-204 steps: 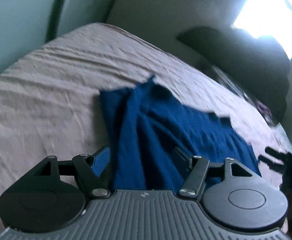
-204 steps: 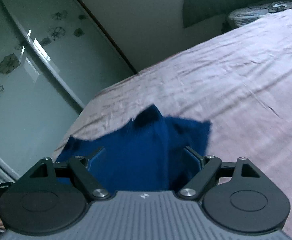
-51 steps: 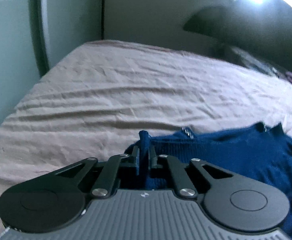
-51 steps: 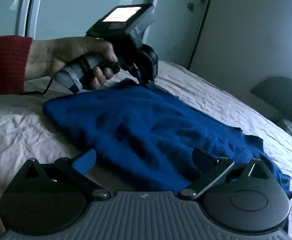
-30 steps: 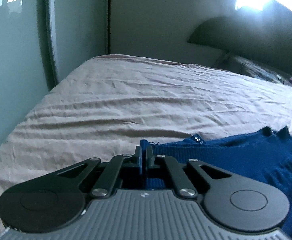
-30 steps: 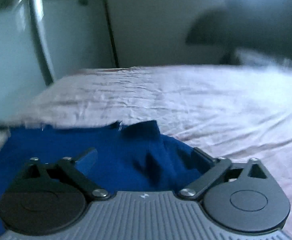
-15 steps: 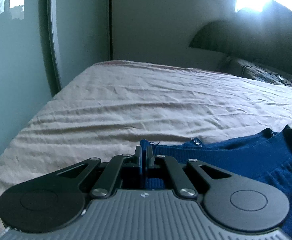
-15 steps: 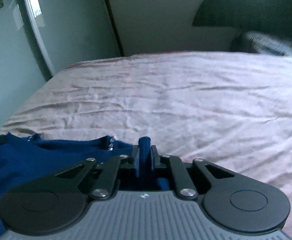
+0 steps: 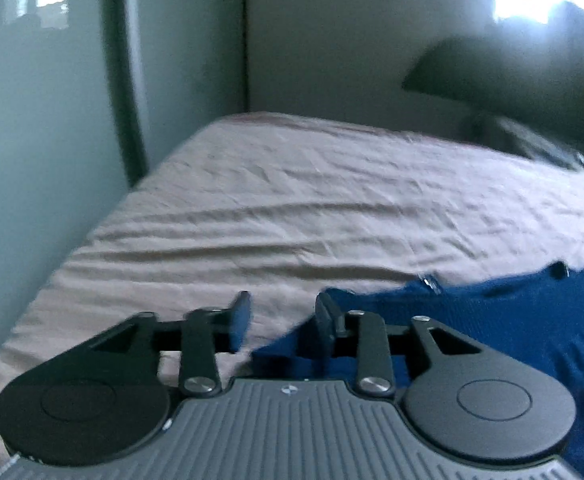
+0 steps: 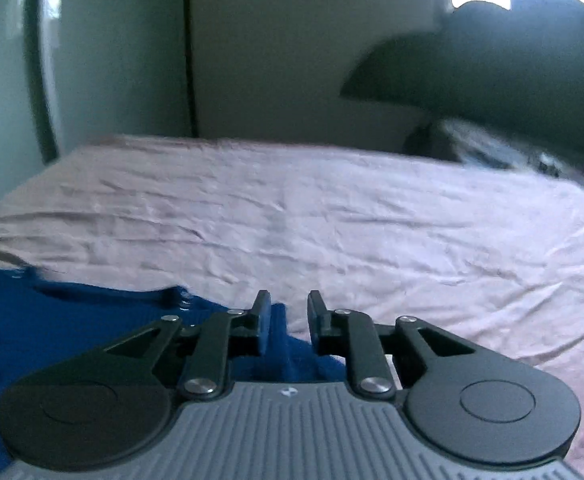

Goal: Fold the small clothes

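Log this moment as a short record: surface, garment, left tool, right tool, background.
surface: bed sheet, pale and wrinkled
garment: blue knit garment, lying on the sheet
left tool: left tool jaws opening, apart; garment corner low in the gap, not pinched
right tool: right tool jaws opening, a narrow gap; blue cloth below, not pinched
background: dark headboard; glossy wardrobe door
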